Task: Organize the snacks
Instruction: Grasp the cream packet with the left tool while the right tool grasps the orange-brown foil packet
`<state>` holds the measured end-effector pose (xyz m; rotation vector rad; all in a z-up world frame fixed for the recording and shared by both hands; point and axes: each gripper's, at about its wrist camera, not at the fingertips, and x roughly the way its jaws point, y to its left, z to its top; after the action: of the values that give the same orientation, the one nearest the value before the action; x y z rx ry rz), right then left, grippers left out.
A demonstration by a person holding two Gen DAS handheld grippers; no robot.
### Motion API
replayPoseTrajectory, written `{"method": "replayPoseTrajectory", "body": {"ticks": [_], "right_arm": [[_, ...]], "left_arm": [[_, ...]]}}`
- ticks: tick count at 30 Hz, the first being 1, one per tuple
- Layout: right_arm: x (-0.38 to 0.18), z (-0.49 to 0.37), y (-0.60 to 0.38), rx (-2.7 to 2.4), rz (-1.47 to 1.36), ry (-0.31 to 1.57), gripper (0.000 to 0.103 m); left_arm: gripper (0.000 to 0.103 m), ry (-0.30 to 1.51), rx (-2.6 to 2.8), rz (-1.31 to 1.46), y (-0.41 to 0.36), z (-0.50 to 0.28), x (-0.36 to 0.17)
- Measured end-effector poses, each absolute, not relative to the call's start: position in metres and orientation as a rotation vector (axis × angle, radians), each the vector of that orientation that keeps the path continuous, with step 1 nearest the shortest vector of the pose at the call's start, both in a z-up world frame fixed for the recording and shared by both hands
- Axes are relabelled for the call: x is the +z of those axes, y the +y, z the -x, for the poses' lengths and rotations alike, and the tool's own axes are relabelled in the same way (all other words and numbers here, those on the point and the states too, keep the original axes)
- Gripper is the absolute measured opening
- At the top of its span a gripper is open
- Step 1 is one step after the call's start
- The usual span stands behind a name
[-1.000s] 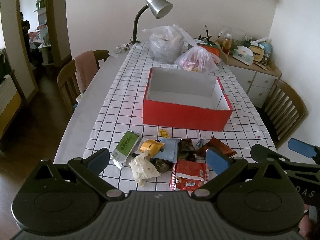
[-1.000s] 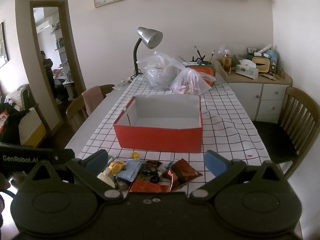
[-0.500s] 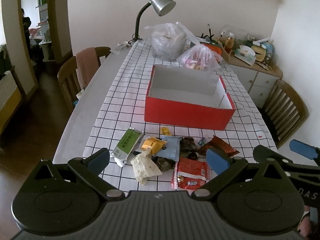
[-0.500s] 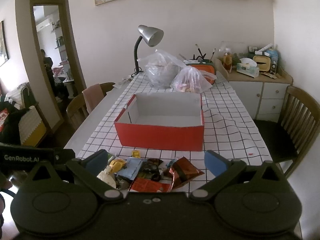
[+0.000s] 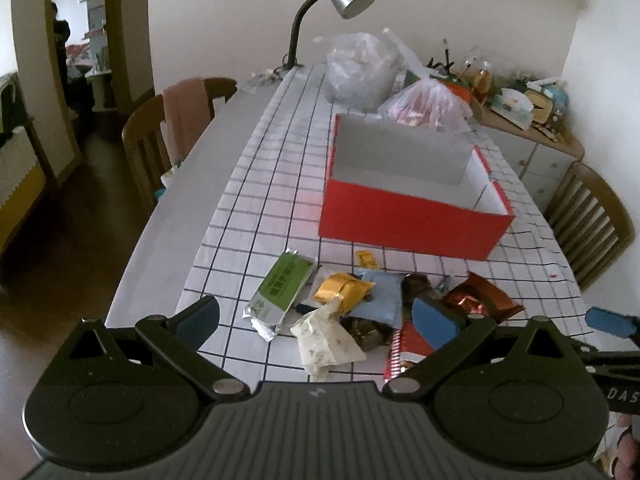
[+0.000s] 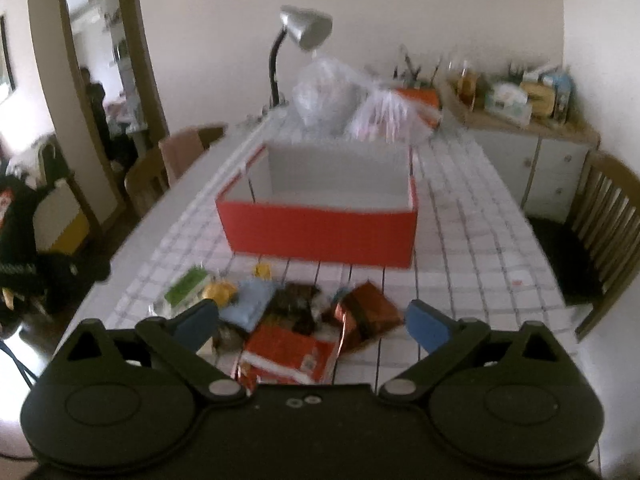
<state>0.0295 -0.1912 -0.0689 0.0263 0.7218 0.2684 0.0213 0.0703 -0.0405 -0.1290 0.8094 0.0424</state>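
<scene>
- Left claw point(image 5: 316, 318) spread wide, empty, above the snack pile point(image 5: 360, 304) at the bench's point(image 5: 176, 216) near edge.
- Right claw point(image 6: 312, 322) likewise gaping, gripping nothing.
- Red box point(image 5: 408, 216) sits empty just behind the snacks.

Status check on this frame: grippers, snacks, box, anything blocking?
Left hand-held gripper and right hand-held gripper open, empty, above the snack pile. Red box empty, behind the pile. Nothing between them.
</scene>
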Motion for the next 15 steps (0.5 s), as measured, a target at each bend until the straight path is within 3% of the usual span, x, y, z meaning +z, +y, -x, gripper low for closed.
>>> {"method": "replayPoseTrajectory", "body": {"ticks": [15], "right_arm": [[-0.132, -0.093, -0.207, 0.234, 0.052, 0.819, 0.093]], "left_arm": [[0.102, 0.940, -0.075, 0.108, 0.070, -0.064, -0.107]]}}
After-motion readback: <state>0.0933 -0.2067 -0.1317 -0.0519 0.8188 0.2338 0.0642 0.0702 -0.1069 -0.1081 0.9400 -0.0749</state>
